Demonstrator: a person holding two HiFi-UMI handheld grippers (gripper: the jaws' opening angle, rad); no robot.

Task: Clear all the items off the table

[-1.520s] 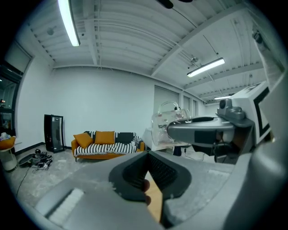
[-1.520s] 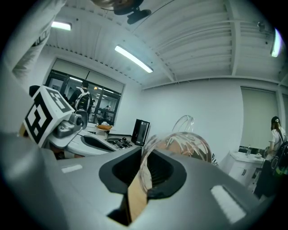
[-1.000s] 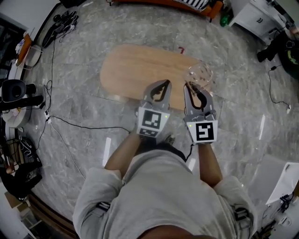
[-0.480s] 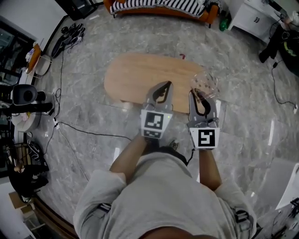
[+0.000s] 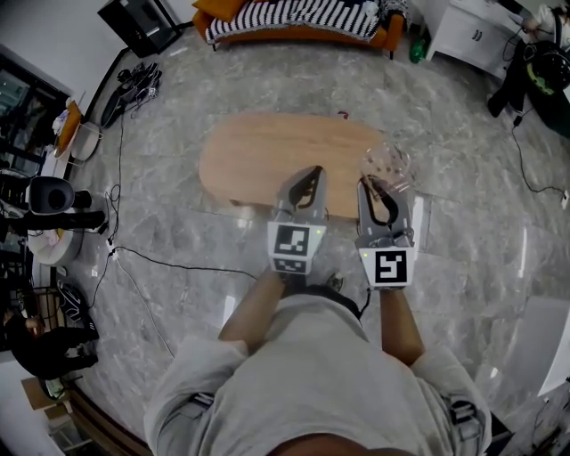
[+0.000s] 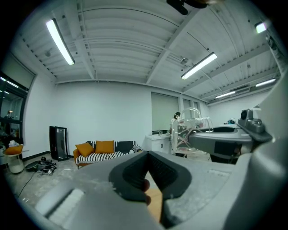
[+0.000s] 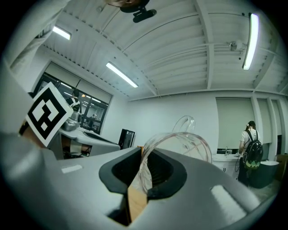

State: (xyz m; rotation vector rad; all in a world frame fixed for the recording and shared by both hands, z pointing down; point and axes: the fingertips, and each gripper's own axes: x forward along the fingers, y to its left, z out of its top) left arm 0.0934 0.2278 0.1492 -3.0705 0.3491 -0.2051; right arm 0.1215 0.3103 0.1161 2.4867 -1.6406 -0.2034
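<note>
An oval wooden table point(image 5: 267, 151) stands on the marble floor ahead of me. My right gripper point(image 5: 374, 184) is shut on the rim of a clear glass jug point(image 5: 388, 163) with a looped handle, held over the table's right end. In the right gripper view the jug's rim point(image 7: 177, 140) runs between the dark pads point(image 7: 120, 173) of my right gripper point(image 7: 143, 173). My left gripper point(image 5: 309, 175) hangs beside it over the table's near edge, shut and holding nothing; my left gripper point(image 6: 146, 173) points towards the sofa. A small red thing point(image 5: 343, 114) lies at the table's far edge.
An orange sofa with striped cushions point(image 5: 294, 16) stands beyond the table. A white cabinet point(image 5: 465, 34) and a person point(image 5: 534, 62) are at the far right. Cables point(image 5: 142, 258) trail over the floor on the left, near stands and bags point(image 5: 44, 191).
The view has tilted up, so the sofa now shows. Both grippers stay side by side over the table's near edge, the jug still in the right one.
</note>
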